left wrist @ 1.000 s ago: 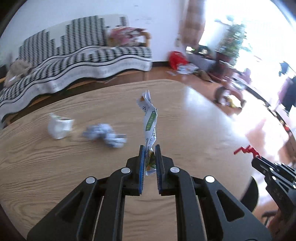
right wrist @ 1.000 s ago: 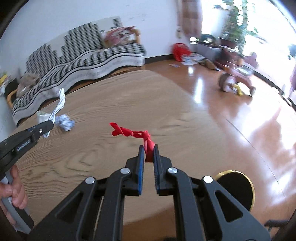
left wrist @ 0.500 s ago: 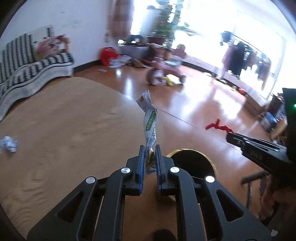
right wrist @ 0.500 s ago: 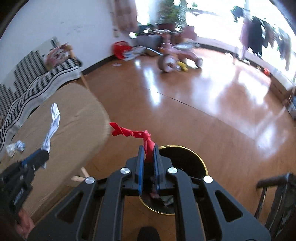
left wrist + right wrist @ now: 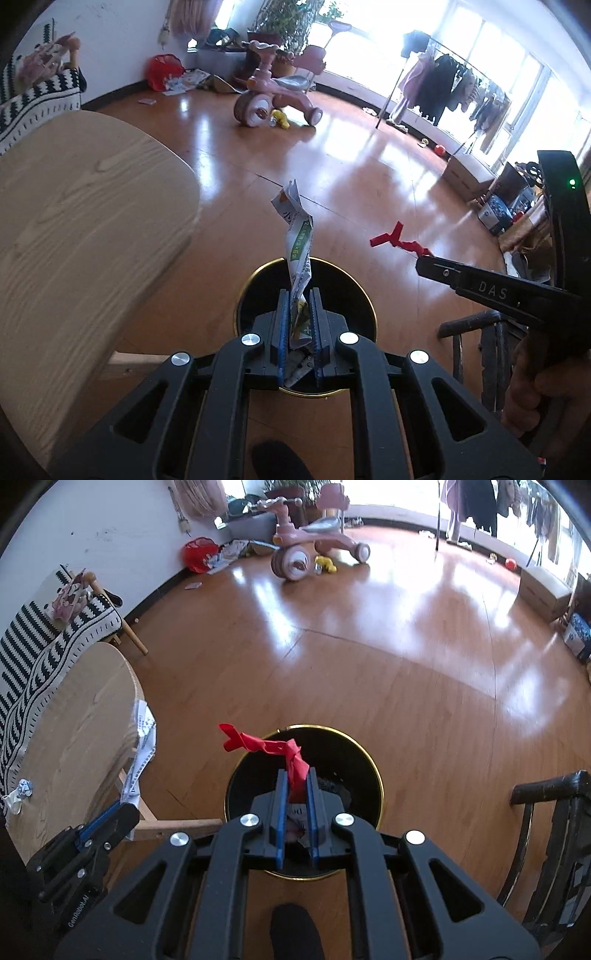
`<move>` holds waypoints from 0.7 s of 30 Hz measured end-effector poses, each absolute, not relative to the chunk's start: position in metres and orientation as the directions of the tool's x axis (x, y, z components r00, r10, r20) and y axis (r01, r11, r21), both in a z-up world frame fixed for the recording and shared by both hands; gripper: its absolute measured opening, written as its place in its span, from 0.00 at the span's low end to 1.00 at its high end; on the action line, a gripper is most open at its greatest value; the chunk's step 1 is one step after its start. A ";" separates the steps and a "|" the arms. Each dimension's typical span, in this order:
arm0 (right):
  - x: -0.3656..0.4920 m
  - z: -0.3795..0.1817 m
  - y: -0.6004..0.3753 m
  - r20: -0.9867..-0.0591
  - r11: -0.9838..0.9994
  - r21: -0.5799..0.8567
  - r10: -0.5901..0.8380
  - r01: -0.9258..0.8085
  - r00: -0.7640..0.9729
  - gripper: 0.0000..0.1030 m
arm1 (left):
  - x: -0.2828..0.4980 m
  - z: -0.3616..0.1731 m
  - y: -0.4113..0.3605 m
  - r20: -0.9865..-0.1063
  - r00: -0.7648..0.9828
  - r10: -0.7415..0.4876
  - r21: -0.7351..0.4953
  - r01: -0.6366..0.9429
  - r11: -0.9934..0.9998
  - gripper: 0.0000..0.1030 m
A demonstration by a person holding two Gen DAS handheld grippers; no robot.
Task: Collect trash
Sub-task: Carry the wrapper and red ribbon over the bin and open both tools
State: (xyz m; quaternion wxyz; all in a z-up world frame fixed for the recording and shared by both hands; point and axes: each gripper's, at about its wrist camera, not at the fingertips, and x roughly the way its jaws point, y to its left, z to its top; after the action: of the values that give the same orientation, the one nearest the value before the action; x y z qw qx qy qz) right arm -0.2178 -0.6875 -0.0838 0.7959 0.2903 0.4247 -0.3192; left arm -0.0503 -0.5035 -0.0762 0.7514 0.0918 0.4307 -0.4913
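My left gripper (image 5: 299,291) is shut on a twisted white and green wrapper (image 5: 297,236) and holds it over the black bin with a gold rim (image 5: 255,277) on the floor. My right gripper (image 5: 294,771) is shut on a crumpled red wrapper (image 5: 273,746) over the same bin (image 5: 369,760). Some trash lies inside the bin. The right gripper with the red wrapper (image 5: 399,242) shows at the right of the left wrist view. The left gripper with its wrapper (image 5: 142,738) shows at the left of the right wrist view.
The wooden table (image 5: 74,229) is on the left, with a crumpled paper ball (image 5: 24,786) on it. A dark chair (image 5: 554,812) stands to the right of the bin. A pink tricycle (image 5: 306,542) and a striped sofa (image 5: 33,653) are farther off.
Both grippers have swung away from the table and moved over the bin on the floor, each still holding its wrapper.
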 end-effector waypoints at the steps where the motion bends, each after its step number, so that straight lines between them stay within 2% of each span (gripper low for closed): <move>1: -0.217 -0.085 -0.688 -0.865 0.625 0.194 -0.255 0.757 0.433 0.10 | -0.052 -0.078 -0.506 -0.740 0.140 -0.658 -0.287 0.819 0.497 0.10; 19: -0.213 -0.093 -0.693 -0.874 0.599 0.218 -0.231 0.771 0.427 0.10 | -0.047 -0.091 -0.523 -0.759 0.081 -0.645 -0.309 0.828 0.468 0.10; 21: -0.214 -0.094 -0.694 -0.875 0.594 0.222 -0.229 0.774 0.427 0.12 | -0.044 -0.094 -0.524 -0.765 0.064 -0.640 -0.319 0.826 0.465 0.15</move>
State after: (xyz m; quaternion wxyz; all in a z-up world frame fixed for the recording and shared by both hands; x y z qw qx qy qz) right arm -0.2137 -0.6936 -0.0936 0.7827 0.3174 0.4291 -0.3202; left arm -0.0444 -0.5237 -0.0935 0.7225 0.1010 0.4587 -0.5073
